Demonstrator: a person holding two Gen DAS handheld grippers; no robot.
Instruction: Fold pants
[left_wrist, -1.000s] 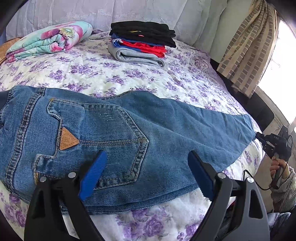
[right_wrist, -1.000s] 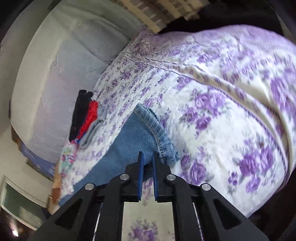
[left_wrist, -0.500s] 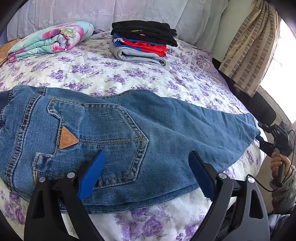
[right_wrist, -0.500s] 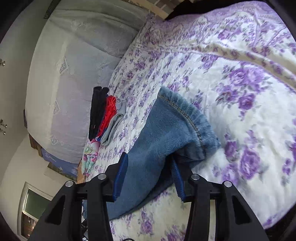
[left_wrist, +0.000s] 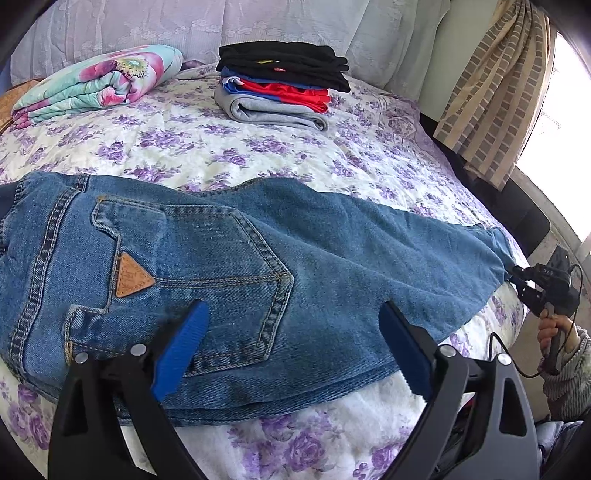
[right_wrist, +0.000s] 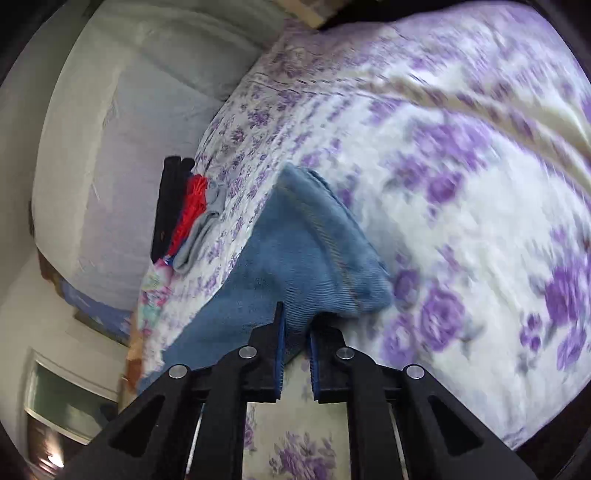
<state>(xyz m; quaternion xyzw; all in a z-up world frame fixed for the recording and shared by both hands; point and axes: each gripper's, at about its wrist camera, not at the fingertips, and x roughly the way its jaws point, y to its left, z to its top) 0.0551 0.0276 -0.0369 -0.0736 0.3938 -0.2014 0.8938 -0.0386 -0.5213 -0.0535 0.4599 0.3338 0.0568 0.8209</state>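
Blue jeans (left_wrist: 229, 266) lie folded lengthwise across the flowered bed, back pocket up, waist at the left, leg hem at the right bed edge. My left gripper (left_wrist: 291, 339) is open and empty, its blue pads hovering just above the seat of the jeans near the front edge. My right gripper (right_wrist: 295, 325) is shut on the jeans' hem (right_wrist: 321, 243), pinching the denim between its pads. In the left wrist view the right gripper (left_wrist: 517, 277) shows at the far right, held by a hand at the hem.
A stack of folded clothes (left_wrist: 280, 85) and a rolled floral blanket (left_wrist: 99, 81) sit at the back of the bed (left_wrist: 258, 147). A curtain (left_wrist: 495, 96) hangs at the right by a bright window. The bed edge drops off at front and right.
My right gripper opened over the hem half a second ago and has now closed on the denim again. The left gripper has stayed nearly still above the jeans.
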